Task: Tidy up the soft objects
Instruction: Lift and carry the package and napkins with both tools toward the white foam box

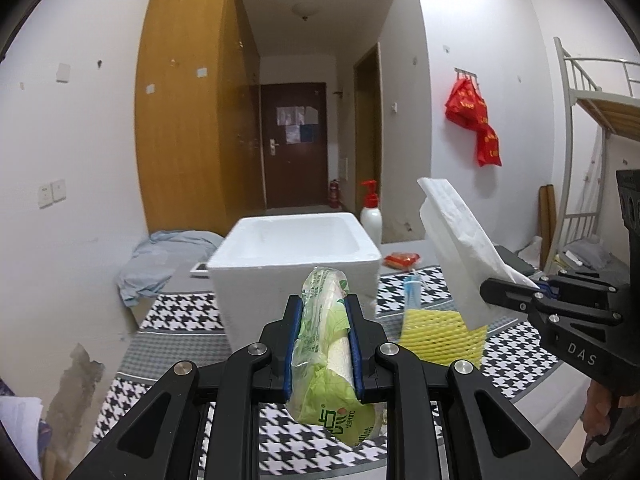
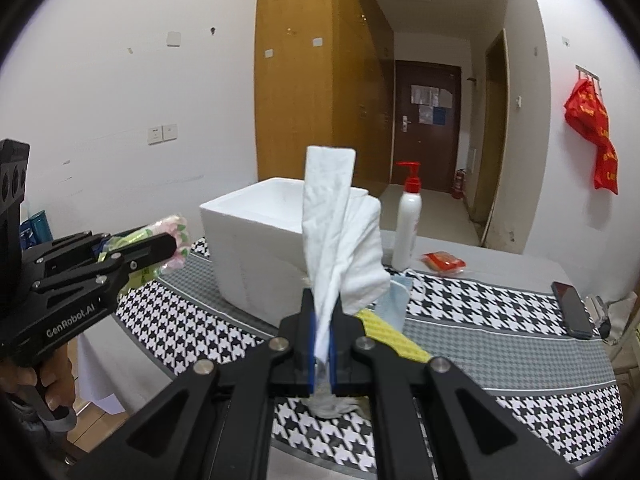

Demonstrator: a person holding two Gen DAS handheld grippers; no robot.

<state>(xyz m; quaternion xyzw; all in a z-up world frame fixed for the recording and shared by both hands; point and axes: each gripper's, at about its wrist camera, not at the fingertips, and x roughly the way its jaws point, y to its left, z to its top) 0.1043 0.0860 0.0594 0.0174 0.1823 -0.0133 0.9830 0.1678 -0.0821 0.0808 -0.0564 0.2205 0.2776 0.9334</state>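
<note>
Both jaws clamped: tissue pack (image 1: 324, 344), white cloth (image 2: 340, 240).

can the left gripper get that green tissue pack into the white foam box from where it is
Probably yes. The left gripper grips the tissue pack just before the foam box, whose top is open; nothing stands between.

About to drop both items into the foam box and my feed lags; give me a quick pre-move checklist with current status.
1. Left gripper shut on the green tissue pack: ok.
2. Right gripper shut on the white cloth: ok, though it holds only the lower end.
3. Foam box open at the top: ok.
4. Box interior free: cannot tell, the bottom is hidden.
5. Both items lifted off the houndstooth cloth: ok.
6. Pump bottle stands close behind the box: not ok.
</note>
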